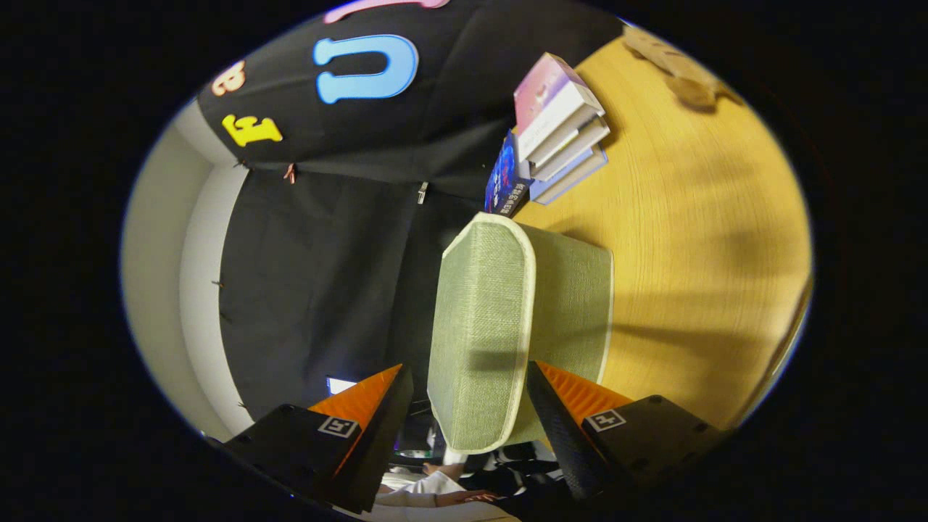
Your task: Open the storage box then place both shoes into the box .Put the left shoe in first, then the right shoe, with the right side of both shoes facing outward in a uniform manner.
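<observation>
Between my claw's [470,395] spread fingers, touching neither, the green storage box [507,326] sits closed near the tabletop's [696,239] edge, its lid facing me, lined up, I judge, for opening.

tongs [470,391] rolled sideways, fingers wide apart

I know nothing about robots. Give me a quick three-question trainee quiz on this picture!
1. True or false: the stack of books lies on the wooden table beyond the green storage box.
2. The jaws are: A) shut on a shoe, B) open, straddling the box's near edge, C) shut on a book.
3. Fill in: the box's lid is ___.
Key: 1 true; 2 B; 3 closed.
</observation>
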The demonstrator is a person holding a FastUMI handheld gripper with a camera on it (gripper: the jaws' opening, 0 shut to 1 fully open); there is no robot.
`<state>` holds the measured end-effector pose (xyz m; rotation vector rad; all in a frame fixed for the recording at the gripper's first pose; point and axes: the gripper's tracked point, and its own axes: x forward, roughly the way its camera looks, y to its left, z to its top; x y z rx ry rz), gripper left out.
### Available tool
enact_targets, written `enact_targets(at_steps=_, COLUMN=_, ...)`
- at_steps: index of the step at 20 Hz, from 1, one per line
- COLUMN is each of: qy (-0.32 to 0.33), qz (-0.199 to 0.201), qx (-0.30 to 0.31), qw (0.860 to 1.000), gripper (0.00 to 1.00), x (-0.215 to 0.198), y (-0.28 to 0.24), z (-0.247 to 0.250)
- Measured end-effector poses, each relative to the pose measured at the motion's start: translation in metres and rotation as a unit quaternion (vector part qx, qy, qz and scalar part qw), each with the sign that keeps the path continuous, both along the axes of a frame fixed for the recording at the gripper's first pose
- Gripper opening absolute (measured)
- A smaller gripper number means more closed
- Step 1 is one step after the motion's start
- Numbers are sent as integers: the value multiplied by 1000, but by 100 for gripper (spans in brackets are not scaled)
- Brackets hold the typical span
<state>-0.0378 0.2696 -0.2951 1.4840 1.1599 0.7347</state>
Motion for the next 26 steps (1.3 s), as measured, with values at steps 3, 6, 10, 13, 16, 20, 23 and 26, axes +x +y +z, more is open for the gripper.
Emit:
enact_targets(at_steps=3, qy=12, qz=16, qx=16, qw=1000, gripper=97, x=-9, y=22, z=-19)
enact_targets(at_steps=6, qy=34, qz=13, qx=66, qw=997, gripper=96, x=-7, y=37, z=-9)
enact_targets(at_steps=10, qy=67, qz=18, qx=80, qw=994, gripper=77, x=-12, y=46, z=-16)
enact_targets(at_steps=13, qy=53, qz=42, qx=108, qw=992, gripper=57, x=-26, y=48, z=-3)
enact_targets(at_steps=16, qy=26, qz=5, qx=95, qw=995, gripper=5, x=-14, y=42, z=4)
enact_targets(at_steps=20, qy=0, qz=-29, qx=88, qw=996, gripper=5, x=-5, y=35, z=43)
enact_targets(at_steps=23, qy=-22, qz=-38, qx=83, qw=996, gripper=5, x=14, y=41, z=82)
enact_targets(at_steps=26, qy=-55, qz=-44, qx=78, qw=994, gripper=5, x=35, y=55, z=127)
